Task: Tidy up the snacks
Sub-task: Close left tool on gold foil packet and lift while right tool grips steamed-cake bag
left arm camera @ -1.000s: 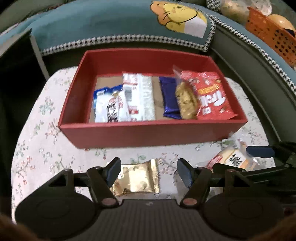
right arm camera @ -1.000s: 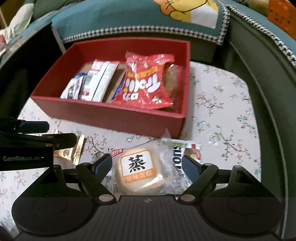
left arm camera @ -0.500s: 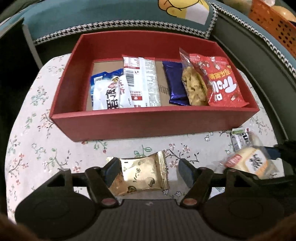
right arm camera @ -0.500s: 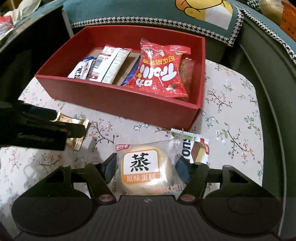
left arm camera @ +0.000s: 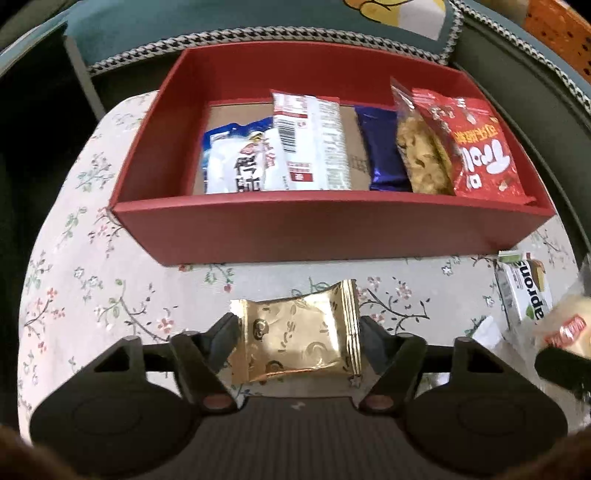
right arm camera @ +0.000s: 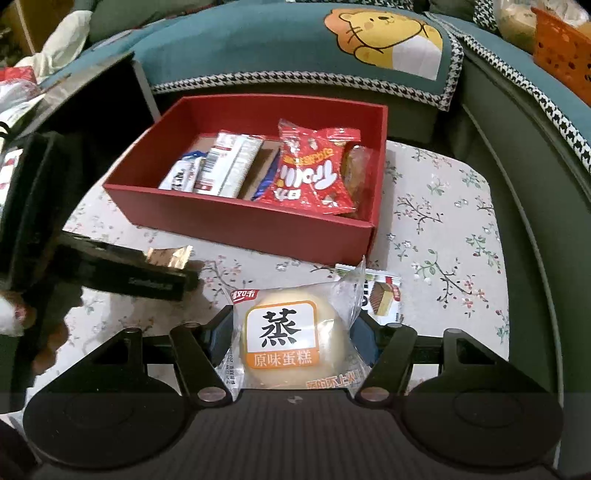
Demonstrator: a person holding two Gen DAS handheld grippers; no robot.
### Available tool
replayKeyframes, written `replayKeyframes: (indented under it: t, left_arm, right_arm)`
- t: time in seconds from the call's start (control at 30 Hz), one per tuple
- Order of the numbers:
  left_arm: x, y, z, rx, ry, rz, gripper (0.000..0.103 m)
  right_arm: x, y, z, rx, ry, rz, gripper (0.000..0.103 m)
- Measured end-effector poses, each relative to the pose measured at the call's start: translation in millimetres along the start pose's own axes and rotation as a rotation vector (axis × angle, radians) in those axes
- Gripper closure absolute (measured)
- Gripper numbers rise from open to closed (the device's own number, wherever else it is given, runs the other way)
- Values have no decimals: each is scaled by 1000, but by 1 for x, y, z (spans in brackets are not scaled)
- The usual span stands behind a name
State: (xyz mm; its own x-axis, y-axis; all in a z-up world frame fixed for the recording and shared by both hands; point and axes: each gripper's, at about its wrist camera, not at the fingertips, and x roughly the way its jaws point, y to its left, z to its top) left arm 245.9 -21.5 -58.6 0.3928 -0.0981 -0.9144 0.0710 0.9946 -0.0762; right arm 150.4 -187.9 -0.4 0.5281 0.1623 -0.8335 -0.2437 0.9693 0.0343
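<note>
The left gripper (left arm camera: 297, 332) has its jaws closing around a gold-foil snack packet (left arm camera: 299, 332) that lies flat on the floral tabletop (left arm camera: 92, 288); the fingers sit right at the packet's two side edges, and whether they press on it yet I cannot tell. The right gripper (right arm camera: 291, 336) has its jaws clamped on the sides of a clear-wrapped steamed cake (right arm camera: 291, 339) with an orange-and-white label, held off the cloth. Just behind that cake lies a small white wafer packet (right arm camera: 382, 295) on the tabletop, near the box's front right corner. Beyond both grippers stands an open red box (left arm camera: 325, 232). Inside it, from left to right in the left wrist view, lie a blue-and-white packet (left arm camera: 236, 162), a white packet with a barcode (left arm camera: 310, 144), a dark blue wrapper (left arm camera: 384, 151), a clear bag of golden snacks (left arm camera: 421, 151) and a red bag with white lettering (left arm camera: 480, 147). Behind the box rests a teal cushion with a cartoon lion (right arm camera: 384, 33).
</note>
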Motion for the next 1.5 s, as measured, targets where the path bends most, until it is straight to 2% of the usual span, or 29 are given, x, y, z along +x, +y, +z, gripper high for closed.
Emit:
replayKeyframes:
  t: [0.1,0.27,0.33,0.43,0.57,0.73,0.9,1.03,1.1,1.23,1.37,1.5]
  left_arm:
    - [-6,1,-2,-21,-7,-12,27]
    - [-12,5,-7,-47,-27,-15,33]
    - [-18,8,-7,-61,-41,-21,41]
    - [-26,8,-5,-64,-59,-23,47]
    - [-27,13,-9,-51,-45,5,48]
    - [-22,28,-19,-98,-17,26,48]
    - [-20,36,-18,-131,-19,9,55]
    - [-17,35,-15,-139,-27,-1,55]
    - [-14,35,-13,-168,-32,-38,55]
    - [-10,35,-11,-177,-46,-27,55]
    - [-12,39,-11,-196,-58,-26,63]
    - [-21,42,-12,-217,-85,-55,64]
  right_arm:
    - [0,4,-2,-10,1,1,31]
    - [-2,5,-2,-11,-3,0,31]
    - [-3,5,-1,-11,-10,0,31]
    - [-3,4,-1,-8,-13,0,31]
    - [-4,3,0,-5,-14,5,31]
    - [-7,6,2,-14,-26,15,31]
    - [-8,11,3,-28,-33,22,31]
    - [-5,11,3,-30,-25,19,31]
    - [-3,11,3,-29,-19,18,31]
    - [1,12,2,-35,-11,13,31]
    - [1,12,3,-33,-17,7,31]
    - [-4,11,4,-24,-46,3,32]
